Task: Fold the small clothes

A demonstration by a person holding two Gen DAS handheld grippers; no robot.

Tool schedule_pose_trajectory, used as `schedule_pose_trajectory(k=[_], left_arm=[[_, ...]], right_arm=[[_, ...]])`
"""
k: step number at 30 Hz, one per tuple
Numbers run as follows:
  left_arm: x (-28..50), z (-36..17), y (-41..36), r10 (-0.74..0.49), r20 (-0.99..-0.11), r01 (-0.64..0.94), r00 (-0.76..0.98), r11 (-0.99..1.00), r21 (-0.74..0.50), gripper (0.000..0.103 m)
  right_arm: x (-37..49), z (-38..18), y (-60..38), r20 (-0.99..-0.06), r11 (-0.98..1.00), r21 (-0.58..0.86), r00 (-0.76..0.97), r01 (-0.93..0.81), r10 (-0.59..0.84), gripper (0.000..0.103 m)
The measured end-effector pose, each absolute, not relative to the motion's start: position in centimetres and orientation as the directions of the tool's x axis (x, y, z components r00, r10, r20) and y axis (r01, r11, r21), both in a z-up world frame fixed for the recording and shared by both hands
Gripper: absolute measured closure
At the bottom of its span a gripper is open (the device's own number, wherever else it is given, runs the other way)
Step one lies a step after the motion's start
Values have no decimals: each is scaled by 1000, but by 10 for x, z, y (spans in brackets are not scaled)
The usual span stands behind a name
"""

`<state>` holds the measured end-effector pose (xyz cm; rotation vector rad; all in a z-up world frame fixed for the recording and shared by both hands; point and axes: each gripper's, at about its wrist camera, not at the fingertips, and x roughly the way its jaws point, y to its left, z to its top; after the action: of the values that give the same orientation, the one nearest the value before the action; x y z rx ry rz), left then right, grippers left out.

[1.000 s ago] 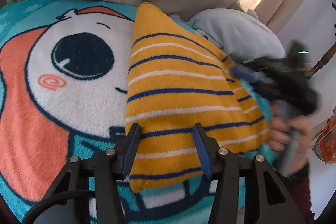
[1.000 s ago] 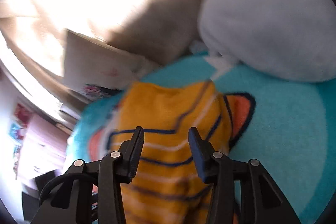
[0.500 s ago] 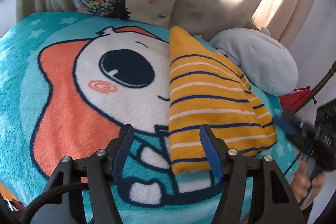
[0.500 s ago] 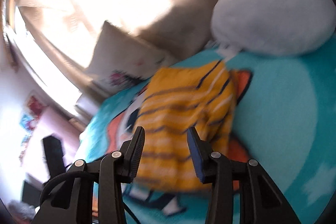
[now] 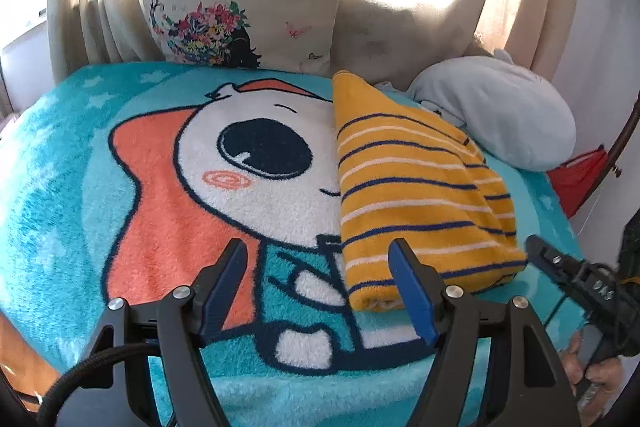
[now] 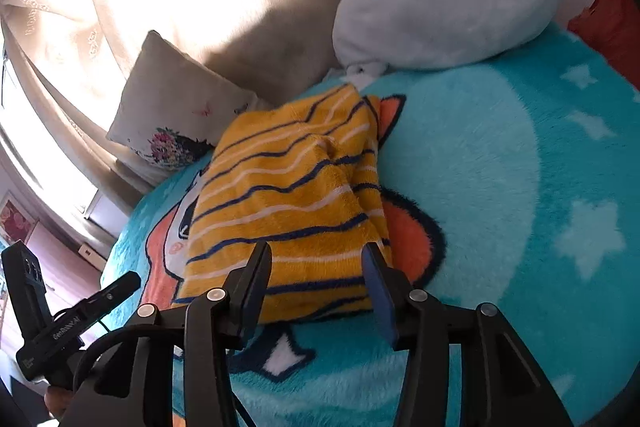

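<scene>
Your left tongs (image 5: 318,287) stand spread wide with nothing between them, just short of the near hem of the yellow striped garment (image 5: 416,195), and your right tongs (image 6: 318,273) are likewise parted and empty at the garment's near edge. The garment lies folded lengthwise on the turquoise cartoon blanket (image 5: 160,195) of the bed, toward the right side of the printed face. If another fold is due, and that looks likely, take both near corners at once, pinch through every layer, and carry them level to the far end so the stripes line up; the knit looks thick and may spring open, so press the crease flat before letting go. Count: one garment, two tongs, one floral cushion (image 5: 244,3) propped at the head, one pale blue pillow (image 5: 504,115) just beside the garment's far right. Something red (image 5: 576,179) past the bed's edge may be more cloth; it is too cropped to tell.
</scene>
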<state>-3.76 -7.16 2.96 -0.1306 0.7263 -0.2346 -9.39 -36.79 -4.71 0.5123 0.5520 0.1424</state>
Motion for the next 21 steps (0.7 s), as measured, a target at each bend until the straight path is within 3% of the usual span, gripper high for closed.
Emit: schedule_pose_trajectory(k=[3, 10, 14, 18, 21], left_arm=[[-44, 31, -73, -227, -637, 160, 737, 974, -162, 30], [-49, 33, -70, -194, -632, 152, 750, 981, -120, 26], [-27, 33, -59, -314, -652, 189, 691, 948, -256, 24], [18, 29, -58, -447, -667, 224, 597, 890, -396, 23], [56, 18, -63, -520, -671, 229, 528, 848, -478, 23]], right_arm=[[-97, -44, -368, -465, 869, 495, 852, 26, 239, 46], [-104, -48, -371, -479, 859, 510, 844, 44, 241, 45], [-99, -37, -370, -475, 872, 490, 844, 18, 250, 45], [-66, -16, -387, -473, 864, 503, 828, -26, 301, 26], [-23, -15, -404, -514, 871, 491, 802, -16, 304, 25]])
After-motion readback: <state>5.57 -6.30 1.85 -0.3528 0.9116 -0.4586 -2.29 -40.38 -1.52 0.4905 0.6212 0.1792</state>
